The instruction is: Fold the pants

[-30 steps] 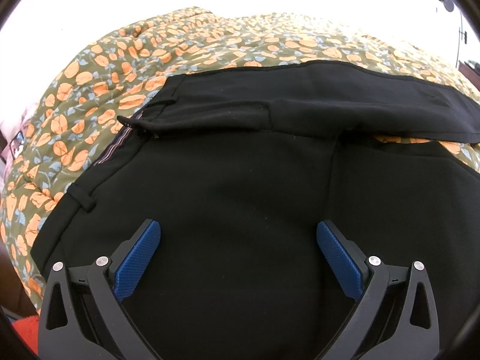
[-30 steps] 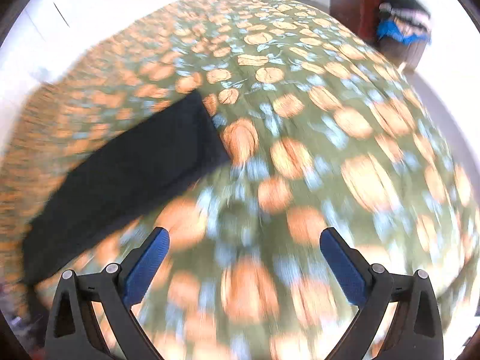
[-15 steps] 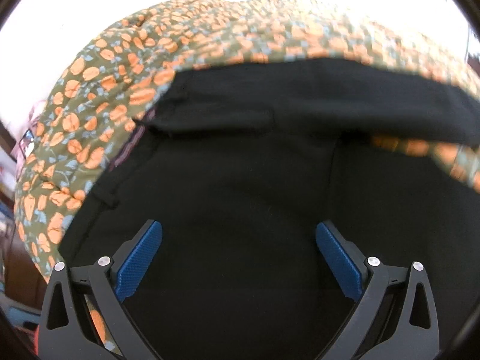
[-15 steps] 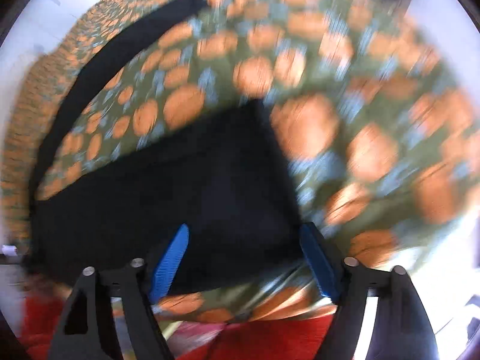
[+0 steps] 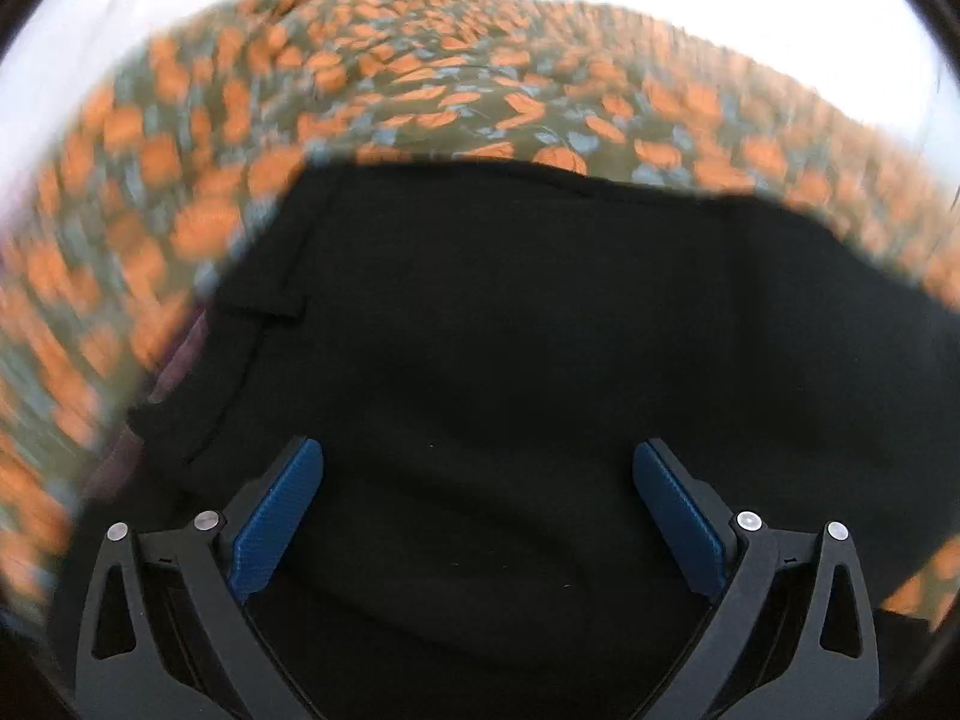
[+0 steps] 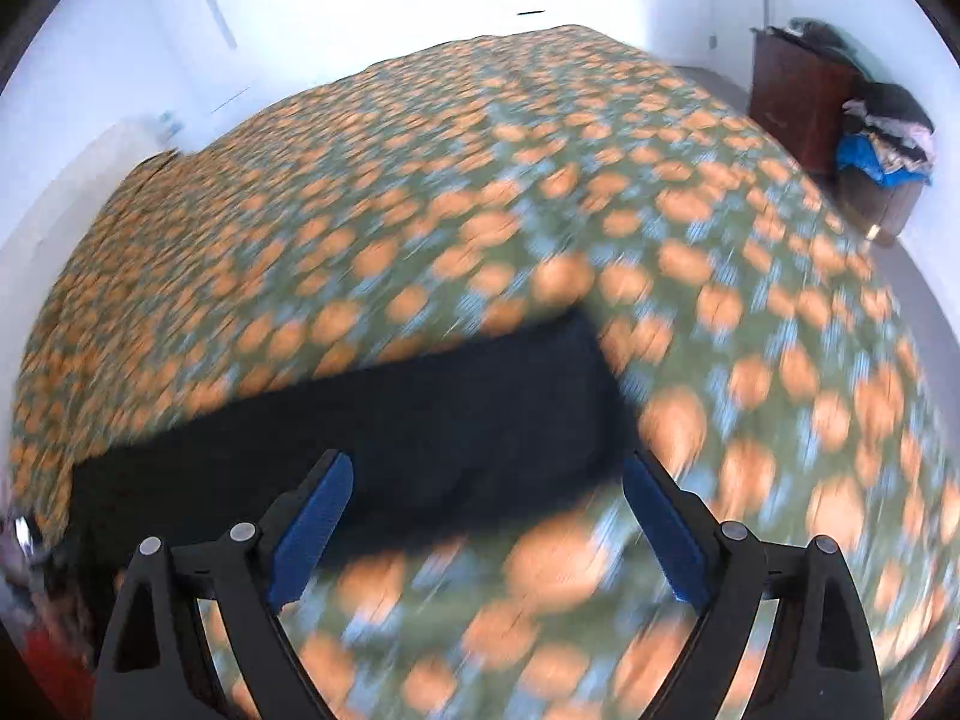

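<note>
Pants [image 6: 384, 438] leg runs leftward from right gripper [image 6: 486, 516], hem end nearest; its fingers [image 6: 312, 516] have just been opening, spread, nothing between them.

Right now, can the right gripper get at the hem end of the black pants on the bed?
Probably yes. The right gripper is open and empty, and the pants leg end lies flat on the floral bedspread just ahead of its fingertips, with nothing between them.

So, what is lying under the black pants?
The black pants lie on a bedspread with orange flowers. The part beneath the cloth is covered, so anything else there cannot be seen.
</note>
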